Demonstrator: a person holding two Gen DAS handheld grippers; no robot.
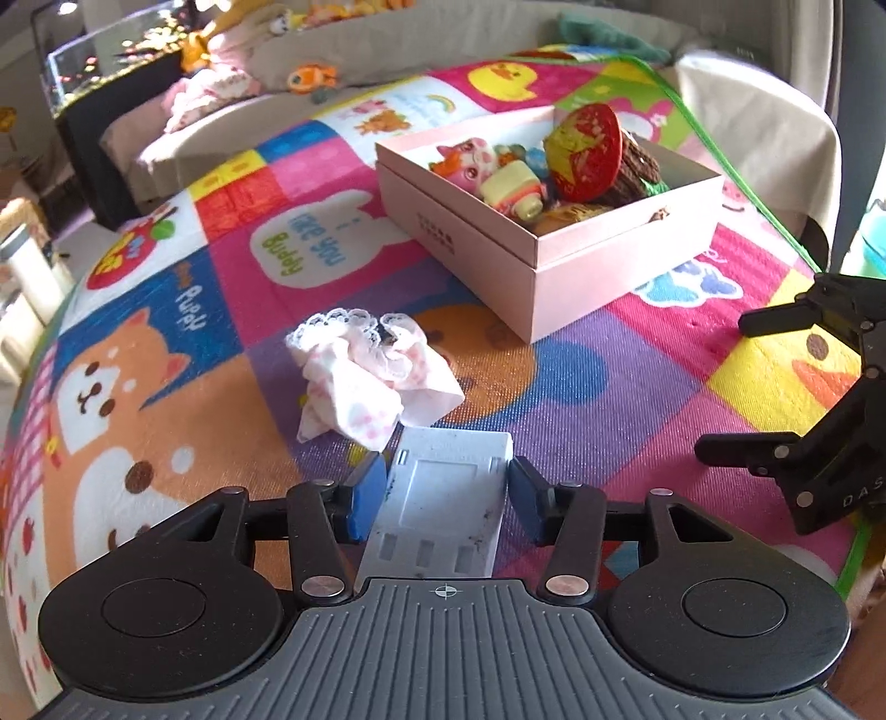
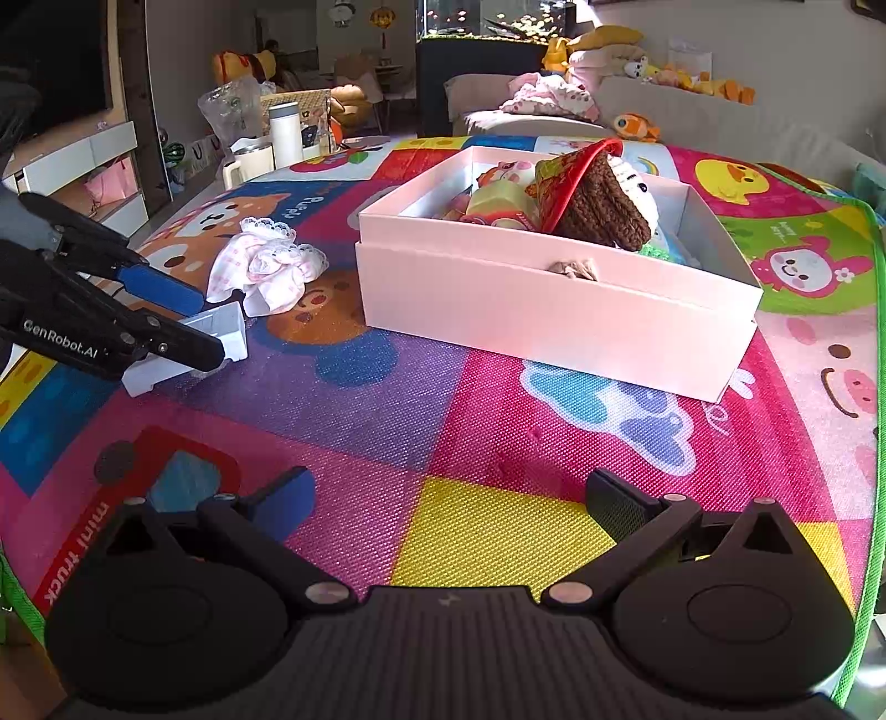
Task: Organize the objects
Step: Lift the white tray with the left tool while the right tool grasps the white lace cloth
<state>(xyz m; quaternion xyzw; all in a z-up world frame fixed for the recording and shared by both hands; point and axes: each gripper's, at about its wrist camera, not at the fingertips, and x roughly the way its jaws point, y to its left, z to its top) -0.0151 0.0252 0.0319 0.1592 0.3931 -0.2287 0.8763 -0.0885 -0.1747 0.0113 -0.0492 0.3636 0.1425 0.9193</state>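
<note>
White plastic rectangular tray is lying between your left gripper pads, spread, not pressing; your right gripper is hovering spread, empty, over colourful mat.

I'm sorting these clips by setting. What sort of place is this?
Most likely a family living room. A colourful children's play mat covers the surface, plush toys lie on a sofa behind it, and a fish tank stands at the back.
</note>
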